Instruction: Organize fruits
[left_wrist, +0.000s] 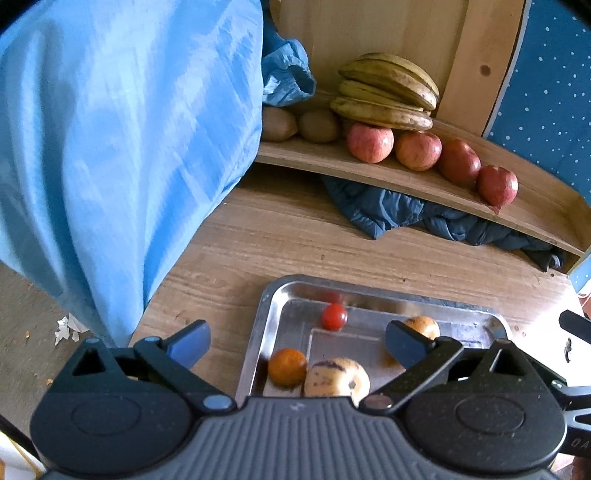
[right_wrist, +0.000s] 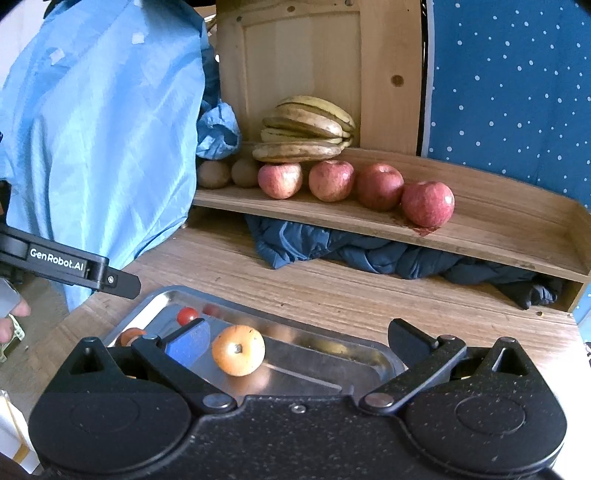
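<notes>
Fruits left in tray (right_wrist: 369, 354); right tool (right_wrist: 299, 341) and left tool (left_wrist: 297, 341) both spread, empty. Picking step; next likely close on orange fruit (right_wrist: 238, 350), carry to shelf (right_wrist: 480, 236).

- White lettering reading "GenRobot.AI" is showing on the black bar of the left gripper (right_wrist: 70, 264), seen from the right wrist view.
- Letters that are possibly reading "DA" are showing, cut off, at the left wrist view's lower right edge.

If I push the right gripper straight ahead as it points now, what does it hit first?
Probably the round yellow-orange fruit in the shiny metal tray; it sits just left of centre between the open right gripper. Depth is unclear.
</notes>
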